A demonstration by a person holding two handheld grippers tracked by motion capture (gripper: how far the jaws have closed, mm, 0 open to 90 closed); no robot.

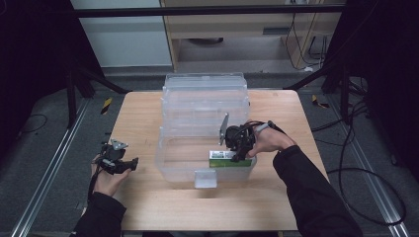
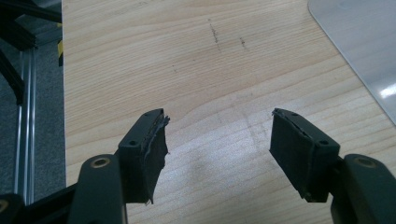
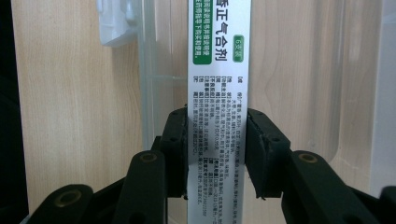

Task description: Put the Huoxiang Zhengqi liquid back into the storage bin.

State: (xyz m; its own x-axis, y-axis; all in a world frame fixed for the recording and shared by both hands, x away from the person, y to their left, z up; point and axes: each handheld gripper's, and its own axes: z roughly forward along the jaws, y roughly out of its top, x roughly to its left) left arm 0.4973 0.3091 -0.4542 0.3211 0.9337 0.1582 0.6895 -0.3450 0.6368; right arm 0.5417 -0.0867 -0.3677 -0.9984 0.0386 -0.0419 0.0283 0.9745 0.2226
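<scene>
Right gripper (image 3: 217, 154) clamps a green-and-white box (image 3: 218, 84) inside the clear bin (image 1: 170, 158); its printed text reads close up. At eight o'clock, left gripper (image 2: 217, 149) gapes empty over the table (image 2: 187, 60).

Clear glossy plastic bin (image 1: 205, 123), wood-grain table (image 1: 143, 123)

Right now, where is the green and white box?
The green and white box is inside the clear bin, along its near wall, clamped by the right hand-held gripper.
</scene>
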